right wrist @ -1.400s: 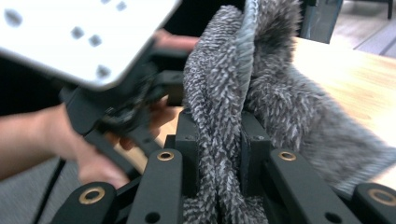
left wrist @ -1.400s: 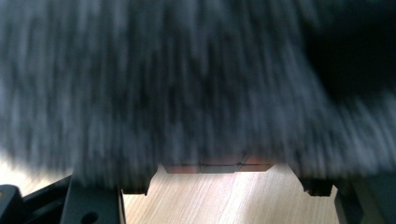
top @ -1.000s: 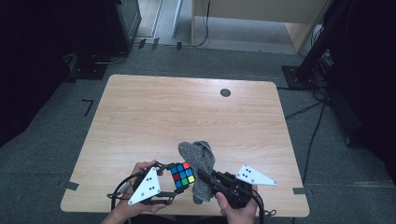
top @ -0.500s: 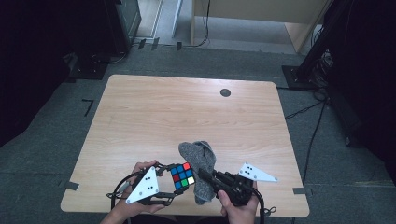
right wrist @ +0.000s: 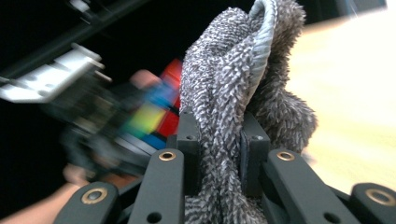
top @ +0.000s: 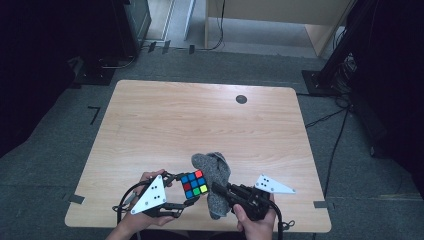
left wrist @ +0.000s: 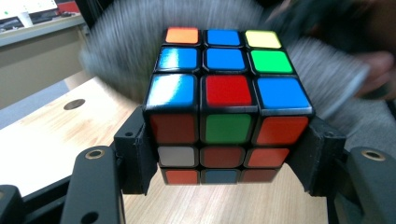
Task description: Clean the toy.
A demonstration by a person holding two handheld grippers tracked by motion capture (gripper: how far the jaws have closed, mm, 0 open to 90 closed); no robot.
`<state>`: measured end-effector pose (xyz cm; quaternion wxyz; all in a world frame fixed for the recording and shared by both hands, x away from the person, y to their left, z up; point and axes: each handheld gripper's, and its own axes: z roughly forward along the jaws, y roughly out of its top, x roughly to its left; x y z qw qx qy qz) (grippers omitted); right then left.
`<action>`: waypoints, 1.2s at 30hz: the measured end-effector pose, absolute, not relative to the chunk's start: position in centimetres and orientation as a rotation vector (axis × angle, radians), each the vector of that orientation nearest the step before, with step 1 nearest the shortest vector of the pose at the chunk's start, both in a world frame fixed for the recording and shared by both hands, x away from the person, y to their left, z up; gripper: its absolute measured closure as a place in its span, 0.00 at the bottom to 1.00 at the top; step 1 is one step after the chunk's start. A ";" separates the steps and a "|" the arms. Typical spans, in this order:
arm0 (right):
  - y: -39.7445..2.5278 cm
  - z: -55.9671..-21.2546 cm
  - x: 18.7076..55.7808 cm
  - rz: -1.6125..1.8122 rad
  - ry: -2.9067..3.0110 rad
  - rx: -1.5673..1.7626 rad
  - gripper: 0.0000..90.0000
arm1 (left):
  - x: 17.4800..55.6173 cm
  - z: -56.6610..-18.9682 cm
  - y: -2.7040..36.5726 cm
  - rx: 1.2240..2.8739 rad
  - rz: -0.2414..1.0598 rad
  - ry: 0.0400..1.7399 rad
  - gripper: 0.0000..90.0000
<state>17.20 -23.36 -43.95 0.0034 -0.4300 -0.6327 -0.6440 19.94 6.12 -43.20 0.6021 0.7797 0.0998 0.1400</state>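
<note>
At the near edge of the table I hold both tongs close together. My left gripper has its jaws closed partway on a Rubik's cube, pinching it by two opposite sides, so the cube sits above the wood at the near middle. Just right of it, my right gripper is clamped nearly shut on a fold of grey fuzzy cloth, which bunches up against the cube's right side and spills a little farther onto the table. Far off, a dark round hole marks the tabletop's far right.
</note>
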 end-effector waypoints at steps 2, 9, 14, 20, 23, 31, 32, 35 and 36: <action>-23.8 -45.4 17.9 -1.940 -2.043 -1.418 0.85 | 20.2 -42.8 6.5 1.780 0.332 0.258 0.38; -21.6 -45.0 17.0 -2.036 -2.118 -1.121 0.85 | 21.4 -42.7 7.8 1.663 0.194 0.372 0.38; -18.5 -46.1 16.3 -1.926 -2.289 -0.932 0.85 | 21.2 -42.6 7.2 1.666 0.149 0.363 0.38; -19.6 -44.9 16.0 -2.055 -2.363 -1.022 0.86 | 21.5 -42.6 7.6 1.655 0.139 0.372 0.38; -21.2 -44.5 16.1 -2.178 -2.276 -1.151 0.85 | 21.5 -42.6 7.6 1.653 0.135 0.380 0.38; -17.0 -45.7 15.1 -2.021 -2.499 -0.860 0.85 | 21.6 -42.9 7.3 1.664 0.120 0.387 0.38; -17.0 -45.6 15.1 -2.019 -2.514 -0.878 0.85 | 21.6 -42.9 7.3 1.668 0.123 0.389 0.38; -18.7 -45.1 15.6 -2.080 -2.459 -1.046 0.85 | 21.9 -43.0 7.6 1.661 0.116 0.398 0.38; -19.4 -45.0 15.7 -2.127 -2.421 -1.110 0.85 | 21.9 -43.0 7.7 1.663 0.120 0.398 0.38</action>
